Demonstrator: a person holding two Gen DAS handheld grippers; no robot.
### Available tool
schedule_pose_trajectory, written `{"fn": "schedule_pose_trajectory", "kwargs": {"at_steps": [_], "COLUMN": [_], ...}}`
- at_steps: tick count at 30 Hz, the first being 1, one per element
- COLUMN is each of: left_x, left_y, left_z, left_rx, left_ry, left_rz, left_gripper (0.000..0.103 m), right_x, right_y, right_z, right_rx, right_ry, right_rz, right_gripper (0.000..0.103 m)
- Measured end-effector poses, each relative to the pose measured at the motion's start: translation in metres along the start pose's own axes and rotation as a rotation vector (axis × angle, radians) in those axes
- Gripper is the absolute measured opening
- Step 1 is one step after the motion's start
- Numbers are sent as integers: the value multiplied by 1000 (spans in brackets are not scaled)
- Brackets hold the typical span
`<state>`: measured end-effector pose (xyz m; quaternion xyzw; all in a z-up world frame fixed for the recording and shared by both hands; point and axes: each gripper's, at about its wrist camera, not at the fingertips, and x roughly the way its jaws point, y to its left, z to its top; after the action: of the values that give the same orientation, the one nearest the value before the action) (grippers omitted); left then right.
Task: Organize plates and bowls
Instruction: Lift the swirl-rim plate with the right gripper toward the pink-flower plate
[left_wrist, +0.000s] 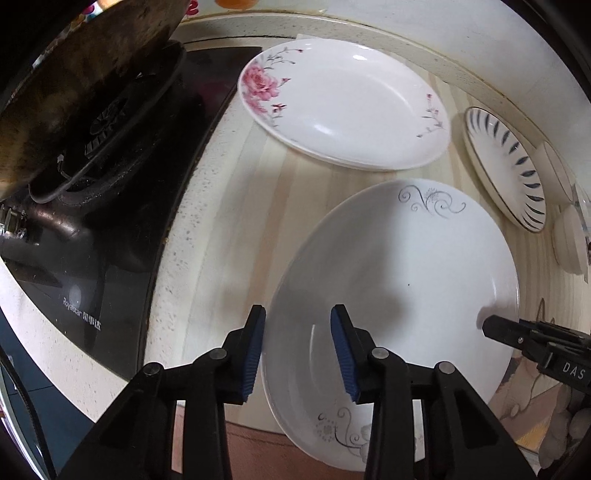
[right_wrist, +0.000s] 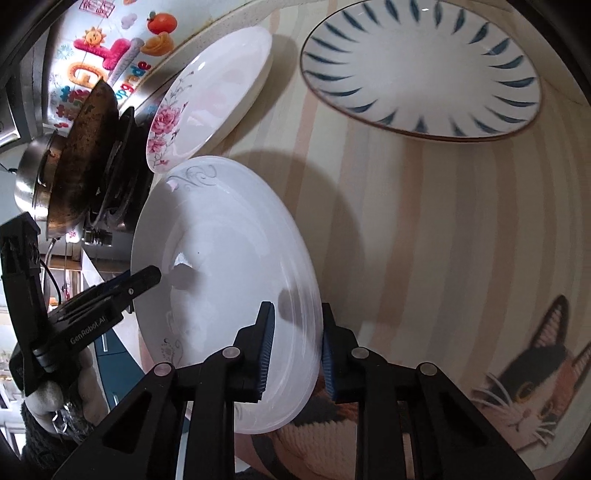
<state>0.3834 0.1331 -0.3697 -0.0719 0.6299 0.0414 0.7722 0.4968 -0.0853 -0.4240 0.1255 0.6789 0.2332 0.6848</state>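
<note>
Left wrist view: looked forward and down along its own fingers, close above the near-left rim of the scroll-pattern plate (left_wrist: 399, 280); stove (left_wrist: 110, 206) at left, rose plate (left_wrist: 343, 103) ahead, striped plate (left_wrist: 506, 173) at right.

Right wrist view: looked along its fingers from the opposite, right side of the same plate (right_wrist: 225, 291), equally close, facing toward the stove.

Shared: all three plates, the wooden-striped counter (left_wrist: 236, 221), each view also showing the other gripper.
</note>
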Motion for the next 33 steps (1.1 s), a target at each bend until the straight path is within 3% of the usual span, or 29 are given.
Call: {"fn": "schedule_pose_trajectory", "kwargs": {"at_steps": [8, 19, 33], "left_x": [-27, -23, 6], "left_y": [-41, -126, -196], "left_z": [-7, -3, -4], "left_rx": [46, 181, 311], "left_ry": [-18, 0, 39], "left_rz": [-50, -132, -126], "left_gripper": [33, 33, 33], "right_x": [-48, -111, -115], "right_y": [-32, -106, -180], "right_z": [-13, -40, -71], "right_rx": [54, 188, 318], "right_ry": [-32, -113, -115], "right_rz": [-5, -73, -98], "right_gripper": [25, 26, 26]}}
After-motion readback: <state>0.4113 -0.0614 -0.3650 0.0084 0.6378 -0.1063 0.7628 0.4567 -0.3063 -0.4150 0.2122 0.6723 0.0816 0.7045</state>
